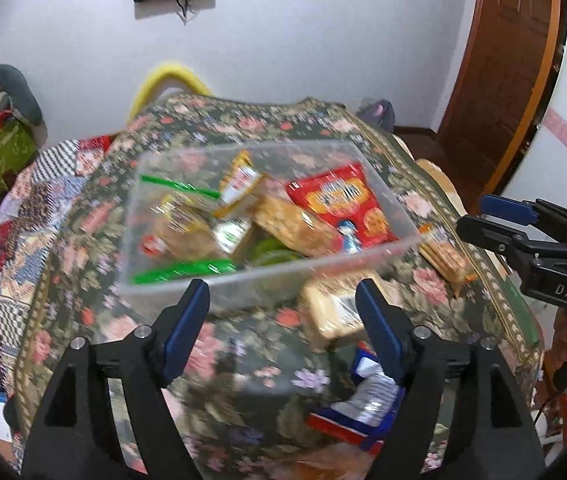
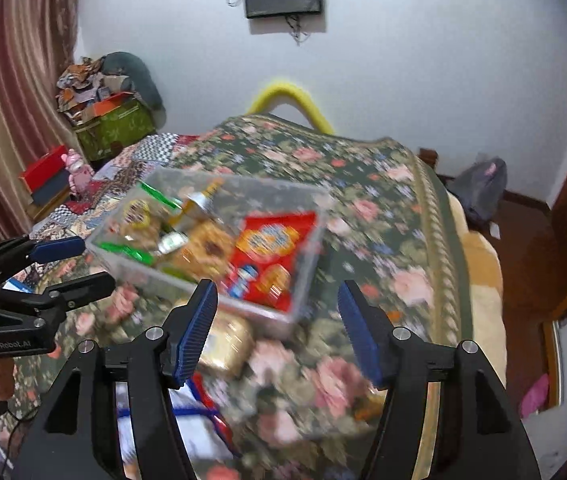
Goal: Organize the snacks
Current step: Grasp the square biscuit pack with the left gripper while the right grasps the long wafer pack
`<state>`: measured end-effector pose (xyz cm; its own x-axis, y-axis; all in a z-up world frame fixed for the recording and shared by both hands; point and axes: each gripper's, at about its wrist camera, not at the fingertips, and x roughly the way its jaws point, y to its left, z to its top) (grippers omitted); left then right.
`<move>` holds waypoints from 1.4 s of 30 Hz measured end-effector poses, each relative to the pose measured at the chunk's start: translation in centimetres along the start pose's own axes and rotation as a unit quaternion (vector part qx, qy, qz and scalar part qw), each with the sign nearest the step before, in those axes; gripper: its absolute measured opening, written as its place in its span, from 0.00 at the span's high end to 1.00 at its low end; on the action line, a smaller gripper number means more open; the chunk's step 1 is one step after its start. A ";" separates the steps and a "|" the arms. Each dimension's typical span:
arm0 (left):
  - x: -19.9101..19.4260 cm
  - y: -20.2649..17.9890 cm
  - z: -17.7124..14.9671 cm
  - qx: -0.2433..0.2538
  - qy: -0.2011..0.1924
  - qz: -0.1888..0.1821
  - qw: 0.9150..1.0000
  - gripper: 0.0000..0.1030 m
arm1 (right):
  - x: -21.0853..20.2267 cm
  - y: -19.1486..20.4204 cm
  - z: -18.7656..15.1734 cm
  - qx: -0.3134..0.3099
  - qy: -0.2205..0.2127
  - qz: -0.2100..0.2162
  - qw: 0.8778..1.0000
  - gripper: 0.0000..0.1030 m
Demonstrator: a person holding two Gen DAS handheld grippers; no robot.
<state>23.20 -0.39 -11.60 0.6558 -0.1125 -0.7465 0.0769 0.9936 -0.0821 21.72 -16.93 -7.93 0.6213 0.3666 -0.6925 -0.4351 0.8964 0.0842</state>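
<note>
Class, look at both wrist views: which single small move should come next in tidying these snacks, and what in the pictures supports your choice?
Probably lower the left gripper onto the tan cracker pack lying on the floral cloth just outside the clear bin. Its jaws are open and empty, the pack sits between them, and the bin already holds the red biscuit bag. The right gripper is open too.

The clear tub point(image 1: 363, 258) stands in the middle of the bed point(image 1: 243, 360), open on top. Loose packets point(image 1: 335, 312) lie just beside its near wall. The floral cover point(image 2: 383, 240) to the right of the tub is bare.
</note>
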 end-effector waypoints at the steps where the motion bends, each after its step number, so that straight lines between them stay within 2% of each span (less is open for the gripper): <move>1: 0.5 -0.5 -0.1 0.001 0.007 -0.003 1.000 0.25 | -0.1 -0.7 -0.5 0.005 -0.001 0.002 1.000 0.42; 6: 2.7 -2.7 -0.3 0.008 0.033 -0.008 0.999 0.25 | 0.2 -4.3 -2.8 0.040 0.019 -0.018 0.999 0.41; 12: 6.0 -3.7 -0.3 0.000 0.074 -0.016 0.997 0.25 | 1.9 -7.1 -4.8 0.068 0.045 -0.022 0.996 0.41; 19: 8.7 -4.6 0.3 0.006 0.112 -0.021 0.993 0.24 | 4.9 -8.0 -5.7 0.070 0.069 -0.016 0.995 0.41; 22: 9.6 -5.4 0.4 0.023 0.117 -0.006 0.993 0.17 | 5.9 -8.1 -5.8 0.071 0.074 -0.013 0.995 0.41; 28: 11.5 -5.3 0.2 0.019 0.144 0.000 0.989 0.17 | 7.3 -7.7 -6.1 0.060 0.080 -0.017 0.995 0.42; 30: 11.9 -4.9 0.0 0.005 0.151 -0.009 0.989 0.17 | 7.3 -7.6 -6.0 0.057 0.079 -0.017 0.995 0.51; 32: 12.0 -4.6 -0.2 -0.006 0.151 -0.018 0.988 0.18 | 7.3 -7.6 -6.0 0.060 0.081 -0.011 0.995 0.67; 35: 11.4 -4.1 -0.6 -0.020 0.145 -0.033 0.989 0.19 | 7.0 -7.3 -6.0 0.060 0.082 -0.006 0.995 0.68; 42: 8.7 -4.0 -1.1 -0.022 0.120 -0.035 0.992 0.20 | 4.3 -5.8 -5.8 0.047 0.062 -0.006 0.997 0.68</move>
<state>27.81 -5.30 -18.54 0.4512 -0.1815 -0.8738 0.0797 0.9834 -0.1631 23.14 -21.94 -15.55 0.5391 0.3267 -0.7763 -0.3608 0.9224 0.1376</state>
